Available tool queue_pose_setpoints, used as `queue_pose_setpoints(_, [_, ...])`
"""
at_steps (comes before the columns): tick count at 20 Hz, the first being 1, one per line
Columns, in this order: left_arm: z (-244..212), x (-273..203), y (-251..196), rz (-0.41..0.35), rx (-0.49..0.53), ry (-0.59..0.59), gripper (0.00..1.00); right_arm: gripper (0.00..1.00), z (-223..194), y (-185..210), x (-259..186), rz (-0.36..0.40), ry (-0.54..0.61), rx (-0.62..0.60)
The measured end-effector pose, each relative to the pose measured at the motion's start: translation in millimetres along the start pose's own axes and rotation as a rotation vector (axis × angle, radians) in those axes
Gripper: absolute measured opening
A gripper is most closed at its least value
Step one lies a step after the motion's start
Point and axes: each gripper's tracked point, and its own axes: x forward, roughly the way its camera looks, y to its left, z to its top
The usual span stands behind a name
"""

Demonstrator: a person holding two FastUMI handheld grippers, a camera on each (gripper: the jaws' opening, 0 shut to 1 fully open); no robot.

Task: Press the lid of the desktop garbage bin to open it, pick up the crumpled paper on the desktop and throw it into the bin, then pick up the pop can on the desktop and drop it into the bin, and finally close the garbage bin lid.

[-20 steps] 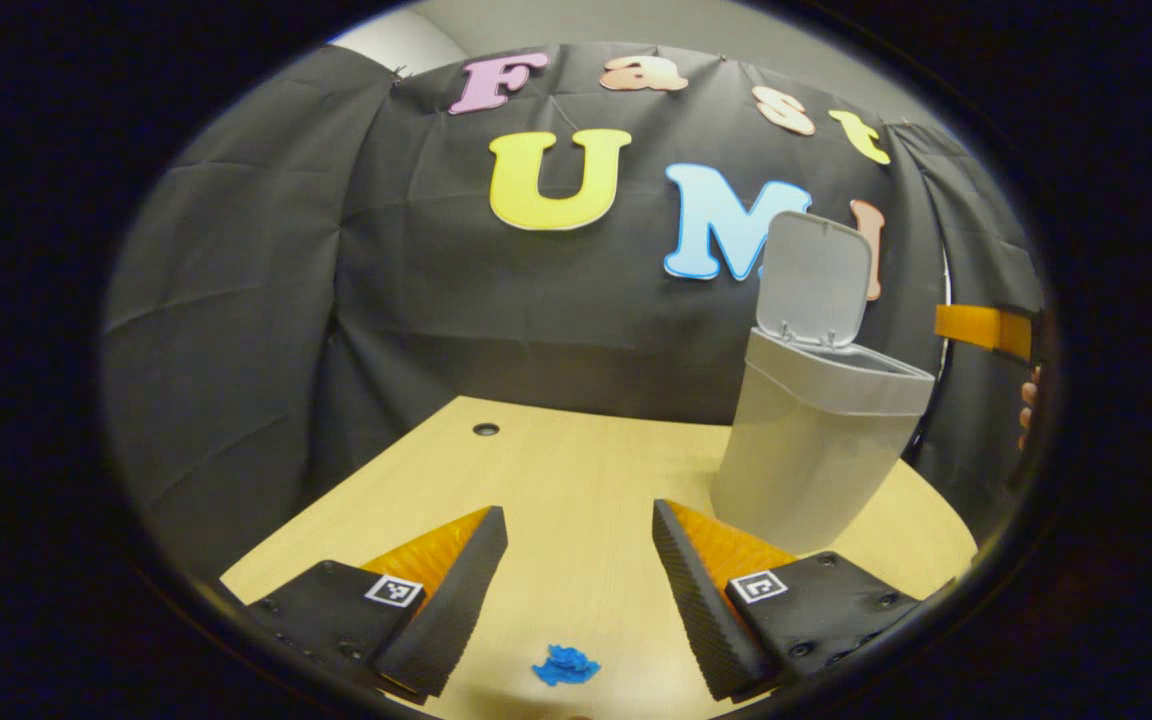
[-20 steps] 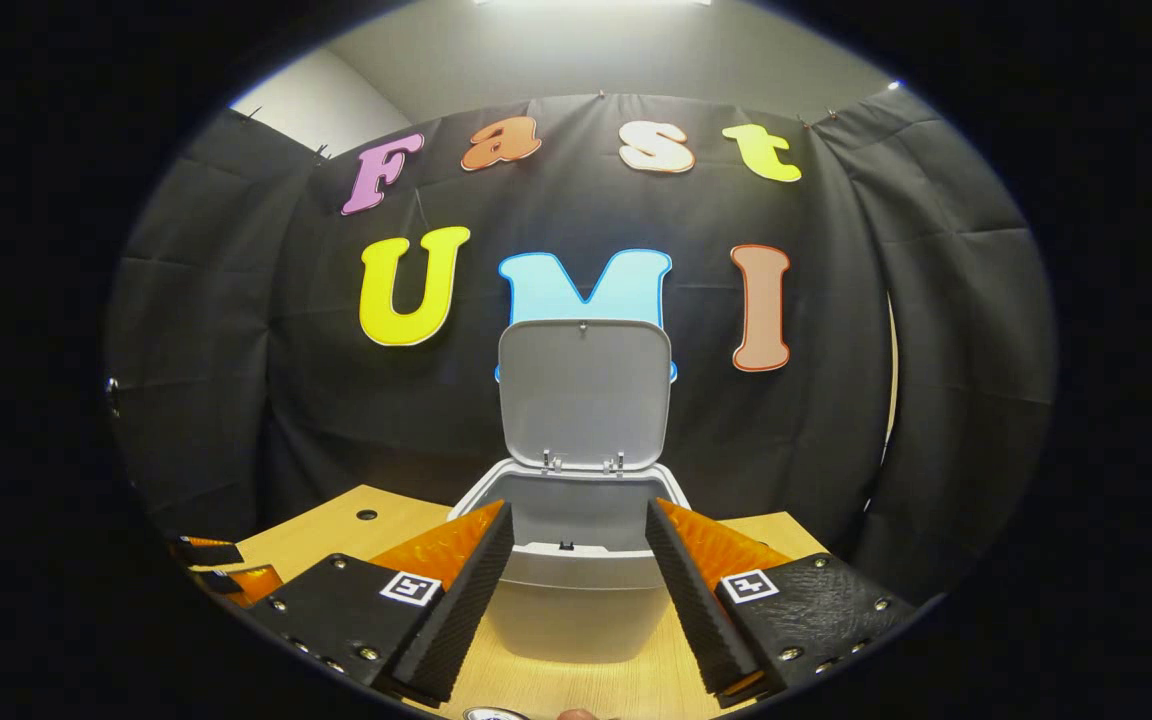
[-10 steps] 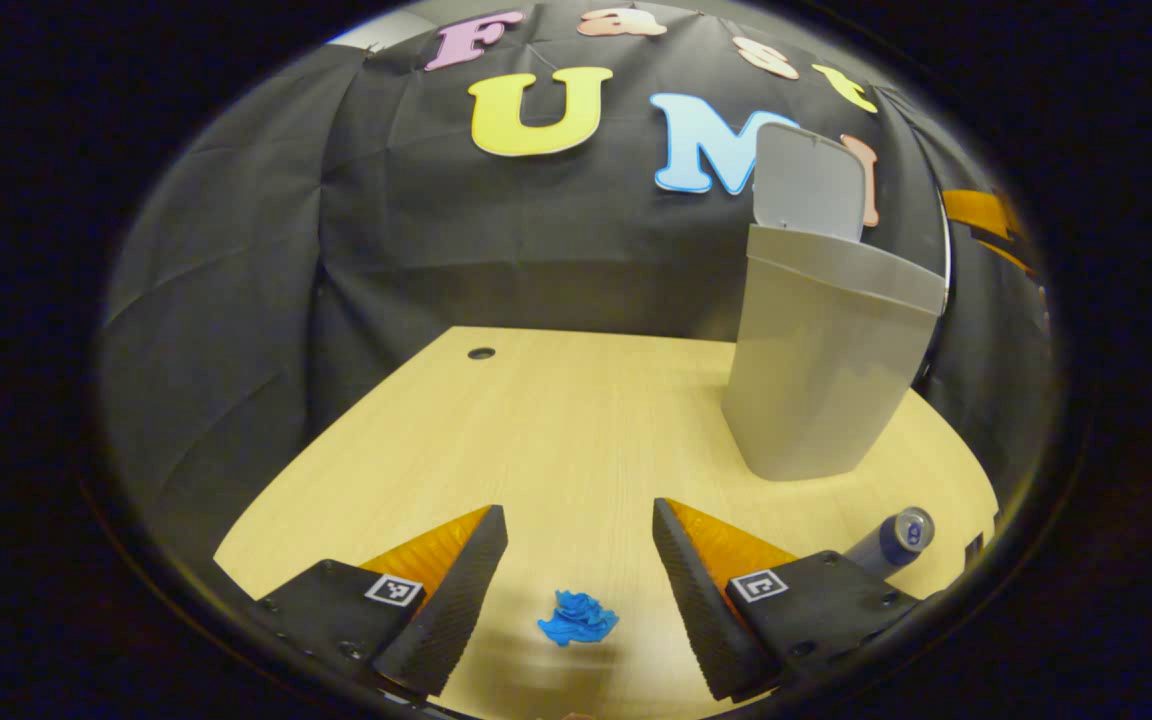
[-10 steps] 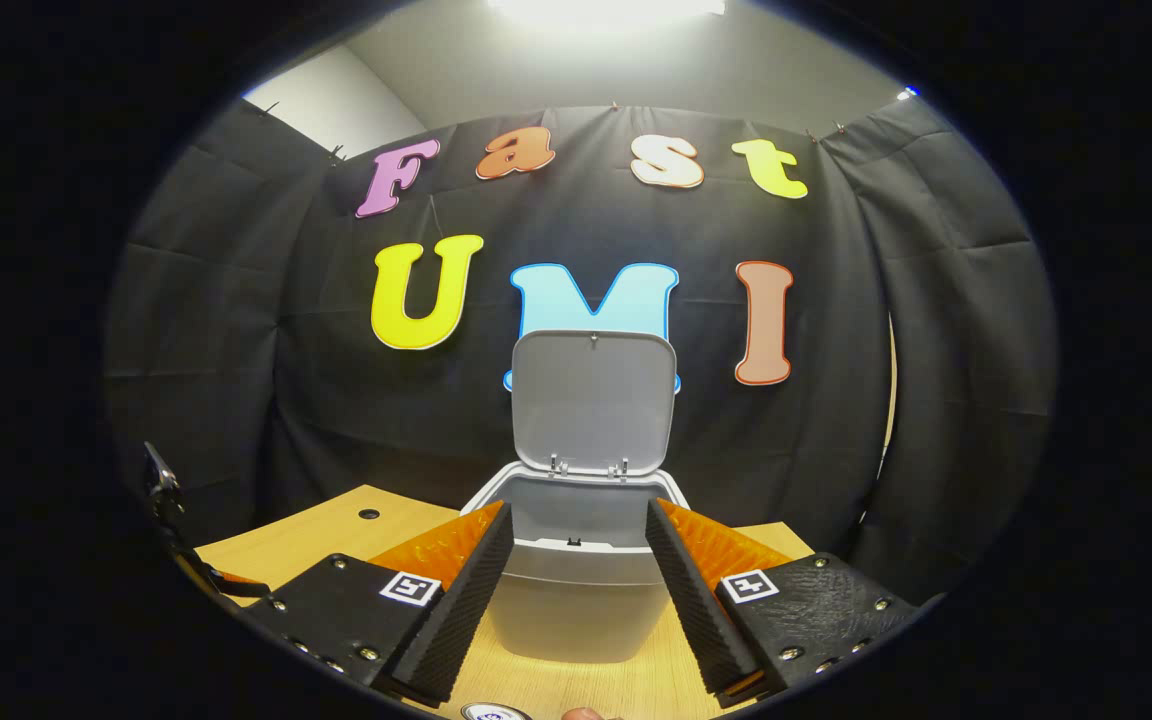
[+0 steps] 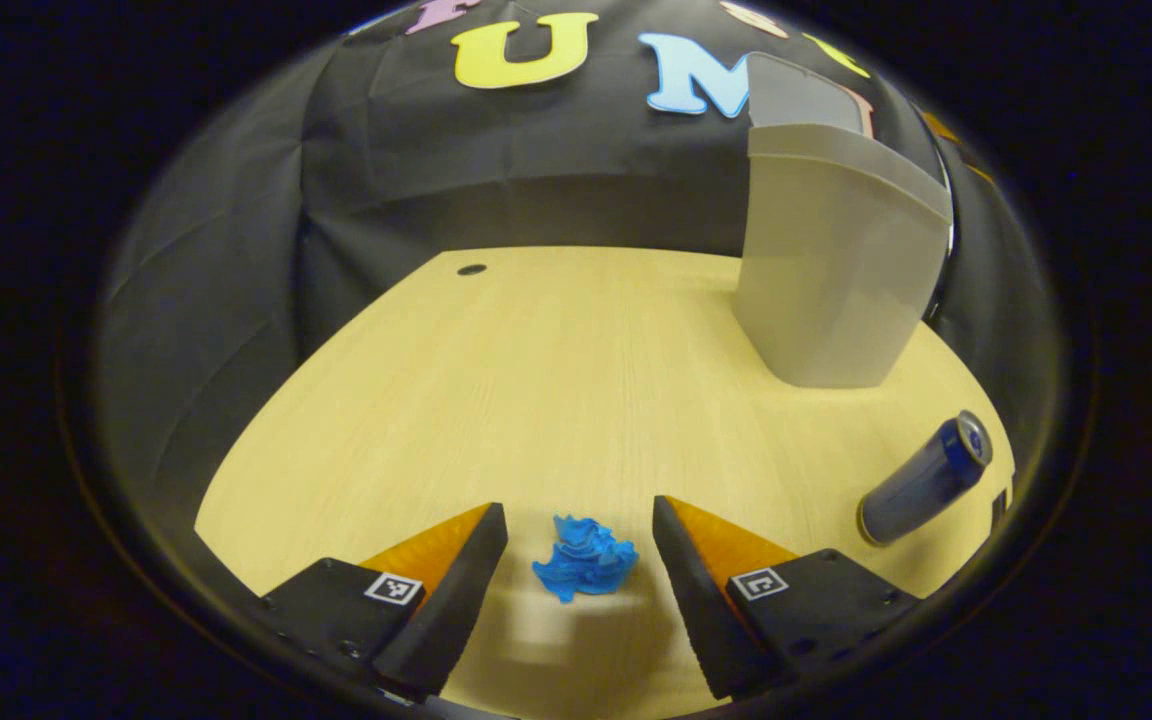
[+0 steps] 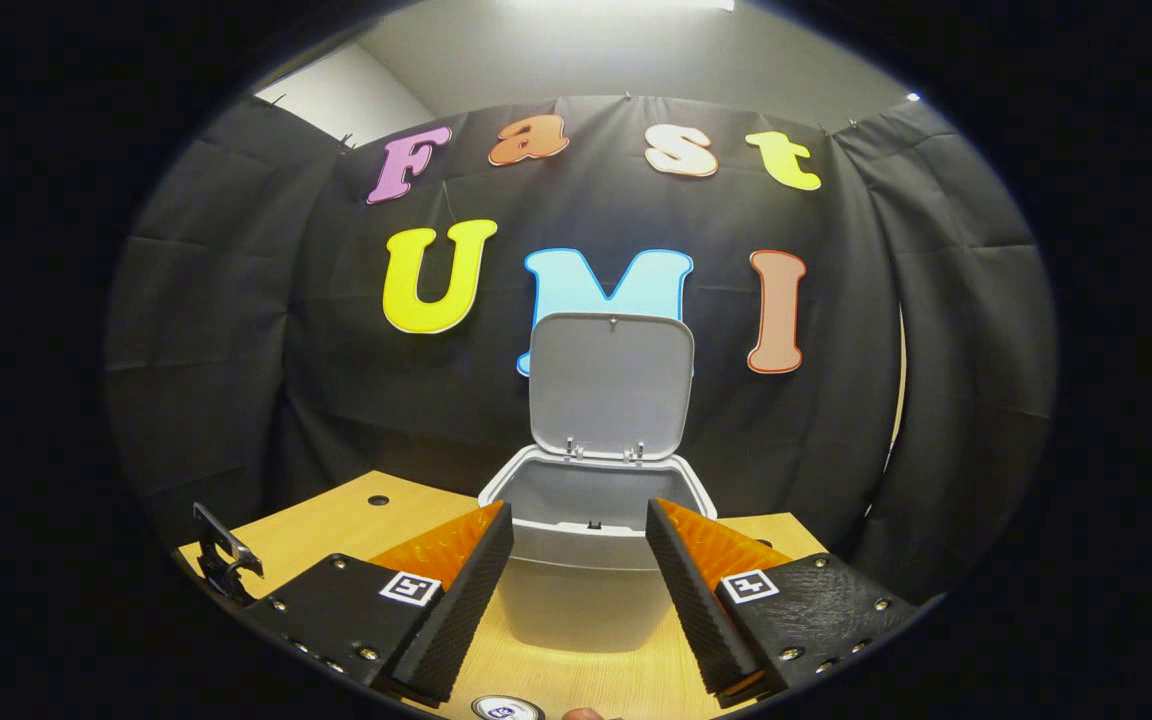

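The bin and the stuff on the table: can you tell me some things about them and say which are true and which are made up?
1. The bin has its lid standing open. True.
2. The blue crumpled paper is already inside the bin. False: it lies on the table, between the open fingers of the left gripper.
3. The pop can stands upright. False: it lies on its side on the table.
4. The right gripper is open and holds nothing. True.
5. The left gripper's fingers are squeezing the paper. False: there is a gap on each side of it.
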Motion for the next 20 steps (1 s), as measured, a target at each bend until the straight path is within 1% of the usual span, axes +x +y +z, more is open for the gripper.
queue_pose_setpoints(5, [-17, 16, -1, -0.014, -0.011, 0.063, 0.96, 0.87, 0, -12, -5, -0.032, 0.002, -0.012])
queue_pose_setpoints(7, [-20, 20, -2, -0.007, -0.008, 0.071, 0.84, 0.87, 2, -18, -7, -0.05, -0.003, -0.008])
queue_pose_setpoints(9, [-20, 22, 0, 0.001, 0.006, 0.068, 0.77, 0.87, 3, -23, -7, -0.064, -0.006, -0.006])
queue_pose_setpoints(10, [-20, 22, 1, 0.011, 0.016, 0.07, 0.71, 0.87, 1, -25, -6, -0.067, -0.003, -0.004])
queue_pose_setpoints(12, [-20, 22, 3, 0.011, 0.022, 0.07, 0.54, 0.87, 0, -26, -5, -0.068, 0.0, 0.003])
queue_pose_setpoints(13, [-18, 24, 2, 0.005, 0.026, 0.062, 0.54, 0.87, 0, -26, -5, -0.068, 0.0, 0.006])
queue_pose_setpoints(15, [-19, 24, 2, 0.01, 0.023, 0.059, 0.39, 0.87, 0, -23, -3, -0.06, -0.001, 0.007])
queue_pose_setpoints(16, [-20, 23, 2, 0.007, 0.035, 0.061, 0.36, 0.87, 0, -22, -2, -0.057, -0.001, 0.006])
queue_pose_setpoints(17, [-18, 23, 1, 0.013, 0.036, 0.053, 0.36, 0.87, 0, -21, -2, -0.053, -0.001, 0.005])
queue_pose_setpoints(18, [-18, 23, 2, 0.017, 0.042, 0.054, 0.27, 0.87, 0, -19, -1, -0.048, -0.002, 0.005])
queue_pose_setpoints(19, [-18, 24, 1, 0.015, 0.05, 0.048, 0.28, 0.87, 0, -18, -1, -0.046, -0.004, 0.006])
queue_pose_setpoints(20, [-19, 20, 1, 0.022, 0.052, 0.038, 0.27, 0.87, 1, -18, -1, -0.044, -0.007, 0.007])
